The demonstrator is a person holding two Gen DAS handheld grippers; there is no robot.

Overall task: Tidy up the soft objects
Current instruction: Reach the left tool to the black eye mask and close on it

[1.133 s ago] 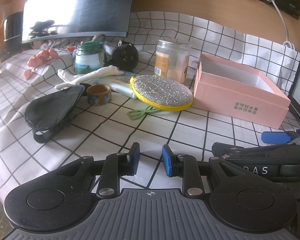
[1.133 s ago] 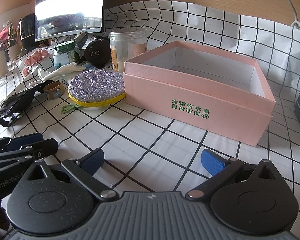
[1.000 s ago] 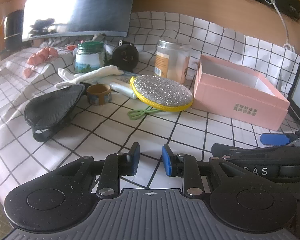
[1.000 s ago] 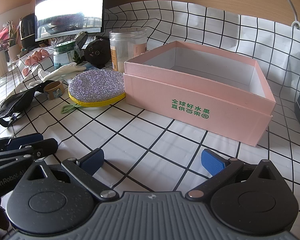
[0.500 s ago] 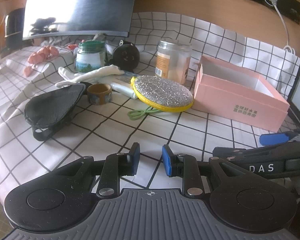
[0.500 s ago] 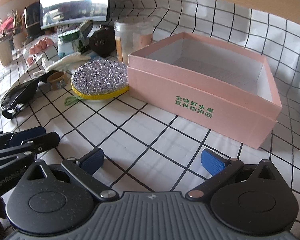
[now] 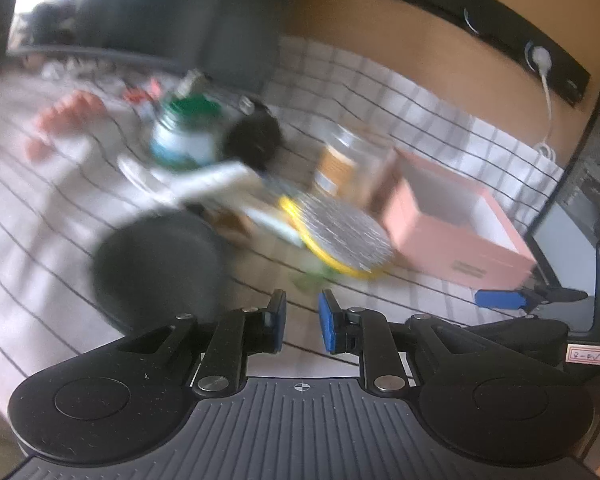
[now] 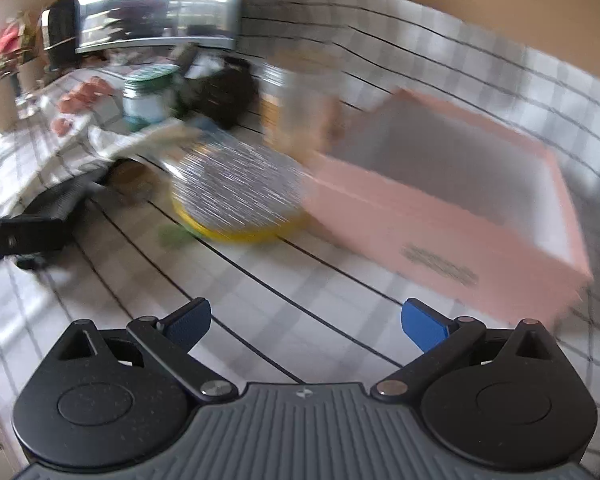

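Step in hand, as judged: the approach. Nothing is gripped and no soft item lies in the box yet.

Left gripper (image 7: 302, 322): jaws narrow and closing, nothing between them, only the white table cloth with black grid lines (image 7: 40, 240) below. Right gripper (image 8: 305, 322): jaws wide apart, nothing between them.

Just ahead of the left jaws and a little to their left lies the black mesh pouch (image 7: 156, 260), soft and flat by its look. Ahead and slightly to the right sits the round silver glitter sponge with a yellow rim (image 7: 340, 236), its green loop toward the jaws. In the right wrist view the same sponge (image 8: 240, 196) lies ahead and left of the right jaws, touching or nearly touching the open pink cardboard box (image 8: 460, 216); blur prevents a firmer reading. The box stands ahead and right of the right jaws, interior empty.

Next move, as judged: the left jaws must reopen before taking the pouch or sponge, then carry it over the near box wall.

Room for moving: the cloth between both jaws and the sponge is bare. Beyond the sponge the ground is crowded: a white glove (image 7: 216, 178), a green-lidded glass jar (image 7: 186, 136) and a clear plastic jar with an orange label (image 7: 340, 164), all rigid hazards close together. Both views are heavily blurred.
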